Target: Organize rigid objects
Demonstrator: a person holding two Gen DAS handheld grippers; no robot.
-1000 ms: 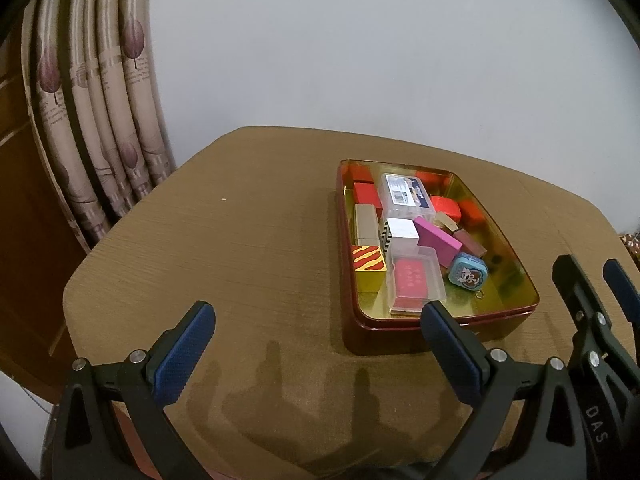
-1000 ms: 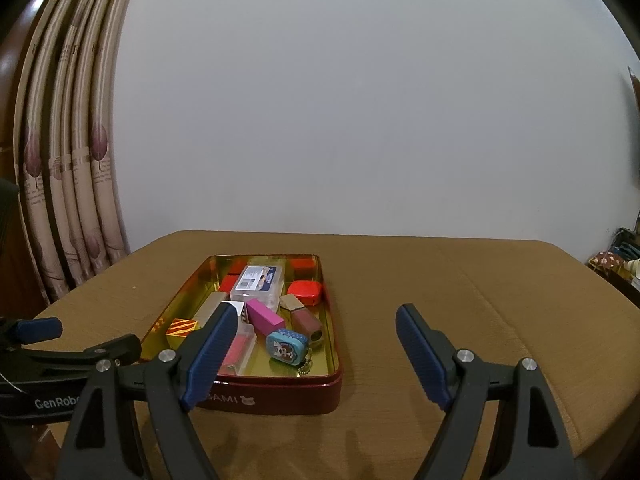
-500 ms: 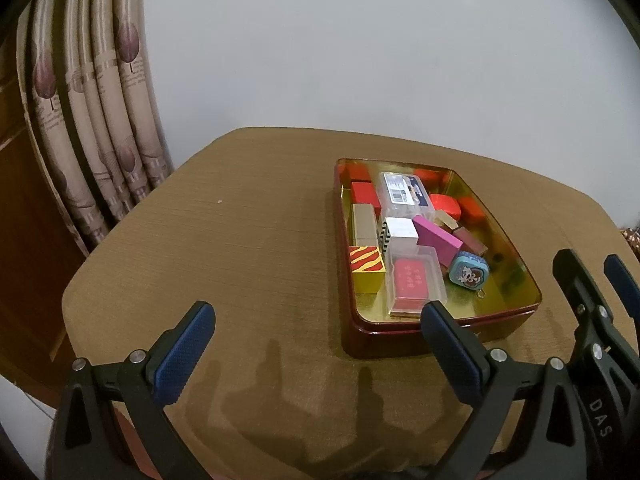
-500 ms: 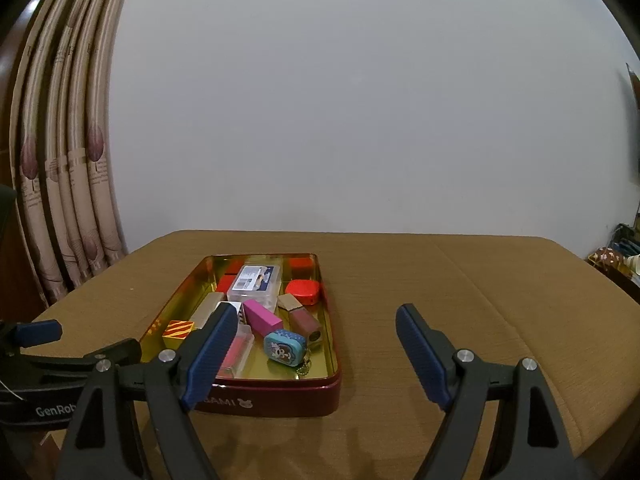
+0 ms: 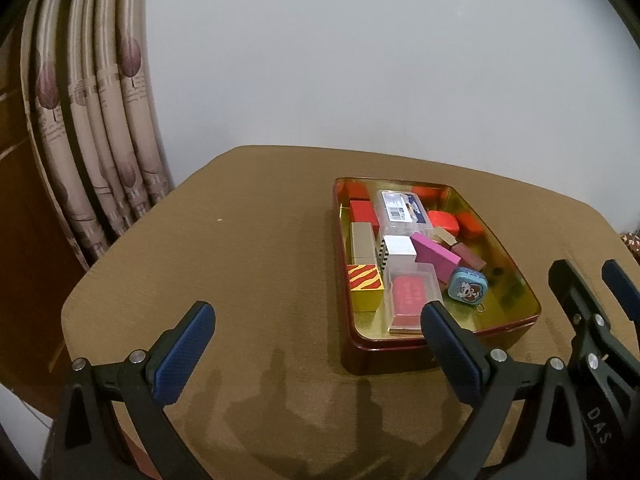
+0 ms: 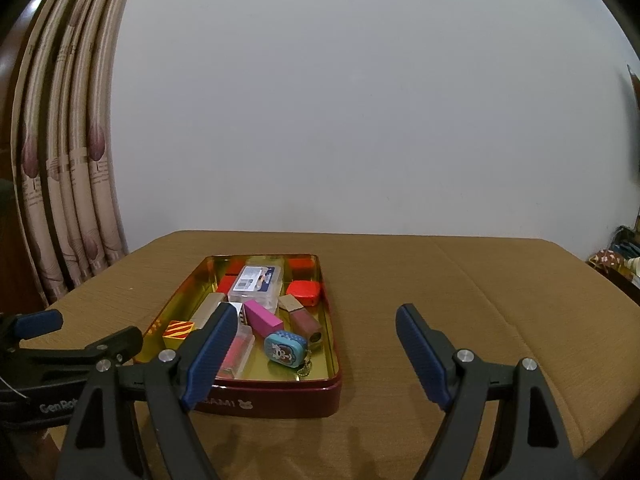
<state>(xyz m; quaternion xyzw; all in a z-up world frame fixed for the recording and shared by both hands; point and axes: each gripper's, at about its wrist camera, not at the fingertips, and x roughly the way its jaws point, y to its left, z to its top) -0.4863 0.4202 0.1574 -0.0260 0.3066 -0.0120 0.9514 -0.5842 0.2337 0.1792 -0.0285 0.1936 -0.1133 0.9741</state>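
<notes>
A red tin tray (image 5: 440, 344) (image 6: 280, 402) with a gold inside sits on the brown table. It holds several small things: a pink block (image 5: 434, 256) (image 6: 262, 317), a blue round tin (image 5: 467, 286) (image 6: 285, 349), clear plastic boxes (image 5: 402, 209) (image 6: 256, 283), a red-and-yellow striped cube (image 5: 365, 278) (image 6: 179, 329), red blocks (image 5: 364, 212). My left gripper (image 5: 316, 354) hangs open over the table's near edge, left of the tray. My right gripper (image 6: 314, 354) is open at the tray's near right corner. Neither holds anything.
The brown table (image 5: 248, 264) (image 6: 460, 300) has bare cloth left and right of the tray. Patterned curtains (image 5: 100, 120) (image 6: 60, 160) hang at the left, against a plain white wall (image 6: 360, 100). Clutter (image 6: 618, 256) lies beyond the table's right edge.
Both views have drifted slightly; the tray sits a touch higher in the right wrist view. Both grippers stay open and nothing in the tray has moved.
</notes>
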